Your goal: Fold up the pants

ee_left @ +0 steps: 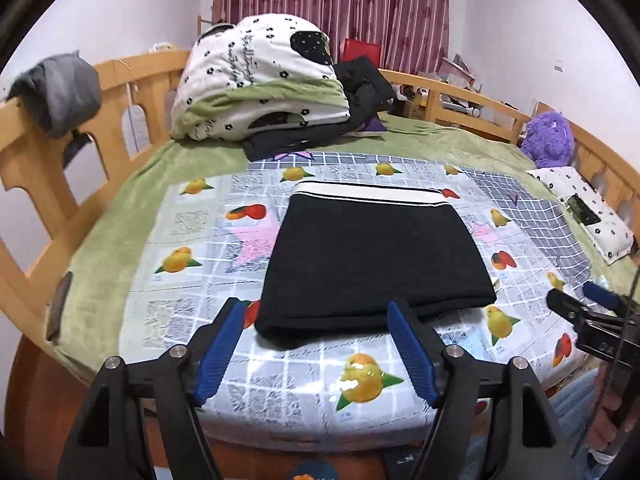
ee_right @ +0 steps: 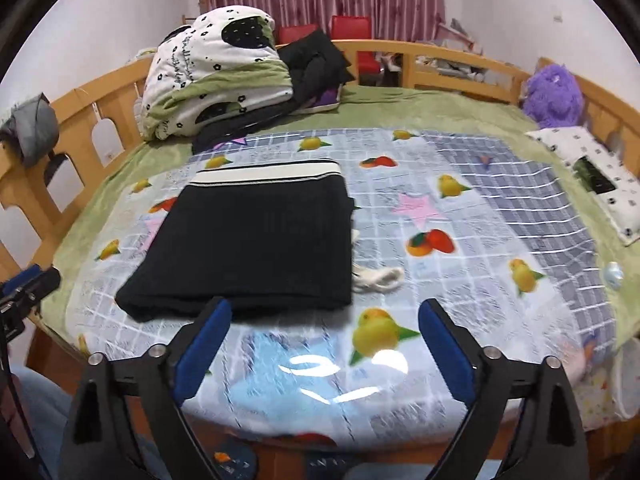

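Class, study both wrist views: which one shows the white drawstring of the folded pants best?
The right wrist view: the white drawstring lies in plain sight on the fruit-print cloth, beside the folded pants. The left wrist view shows only a small pale bit at that edge.

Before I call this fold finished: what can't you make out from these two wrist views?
- Folded black pants: the layers underneath, hidden by the top layer in both views.
- Near fold edge: partly covered by the left gripper fingers in the left view.
- White drawstring: motion-blurred; its origin under the pants is hidden.
- Right gripper: open, nothing between the jaws.
- Dark item on the patterned pillow: too small to identify.
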`<control>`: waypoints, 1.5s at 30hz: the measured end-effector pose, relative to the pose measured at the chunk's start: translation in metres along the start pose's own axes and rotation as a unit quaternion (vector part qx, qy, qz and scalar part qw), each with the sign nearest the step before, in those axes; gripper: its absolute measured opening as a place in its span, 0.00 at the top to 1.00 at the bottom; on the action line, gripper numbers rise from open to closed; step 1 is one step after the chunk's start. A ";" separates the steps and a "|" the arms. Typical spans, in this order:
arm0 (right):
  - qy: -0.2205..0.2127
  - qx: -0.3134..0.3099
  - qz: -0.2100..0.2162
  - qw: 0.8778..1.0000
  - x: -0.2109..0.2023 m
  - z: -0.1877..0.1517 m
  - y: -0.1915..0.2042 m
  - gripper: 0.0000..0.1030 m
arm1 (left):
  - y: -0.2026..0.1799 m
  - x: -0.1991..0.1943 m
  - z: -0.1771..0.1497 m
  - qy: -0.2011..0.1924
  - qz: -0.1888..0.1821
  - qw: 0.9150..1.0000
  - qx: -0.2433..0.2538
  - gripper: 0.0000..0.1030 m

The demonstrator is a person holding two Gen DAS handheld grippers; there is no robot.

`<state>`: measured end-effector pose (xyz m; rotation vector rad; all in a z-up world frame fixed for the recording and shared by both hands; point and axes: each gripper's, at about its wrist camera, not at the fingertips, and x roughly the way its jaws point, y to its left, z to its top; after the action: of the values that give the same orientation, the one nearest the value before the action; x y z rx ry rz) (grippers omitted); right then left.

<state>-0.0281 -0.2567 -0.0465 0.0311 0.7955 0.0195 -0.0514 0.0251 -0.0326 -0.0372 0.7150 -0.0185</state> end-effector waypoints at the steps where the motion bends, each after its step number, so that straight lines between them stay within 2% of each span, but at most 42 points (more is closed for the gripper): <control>1: -0.004 -0.002 0.002 1.000 -0.008 -0.005 0.001 0.06 | 0.001 -0.002 -0.004 0.001 -0.002 1.000 -0.002 0.28; 6: -0.011 0.007 0.018 1.000 -0.028 -0.017 0.002 0.05 | 0.010 -0.010 -0.017 0.013 -0.020 0.999 -0.030 0.26; 11: -0.025 0.003 0.017 1.000 -0.042 -0.019 0.008 0.05 | 0.003 -0.017 -0.018 0.003 -0.018 1.000 -0.021 0.26; 26: -0.026 -0.003 -0.005 1.000 -0.044 -0.020 0.019 0.05 | 0.004 -0.014 -0.019 0.009 -0.013 1.000 -0.018 0.26; 45: -0.019 -0.003 -0.009 1.000 -0.044 -0.018 0.031 0.05 | 0.002 -0.012 -0.017 0.017 -0.004 1.000 -0.017 0.25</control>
<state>-0.0722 -0.2271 -0.0270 0.0189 0.7574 0.0041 -0.0713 0.0266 -0.0378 -0.0731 0.7486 -0.0147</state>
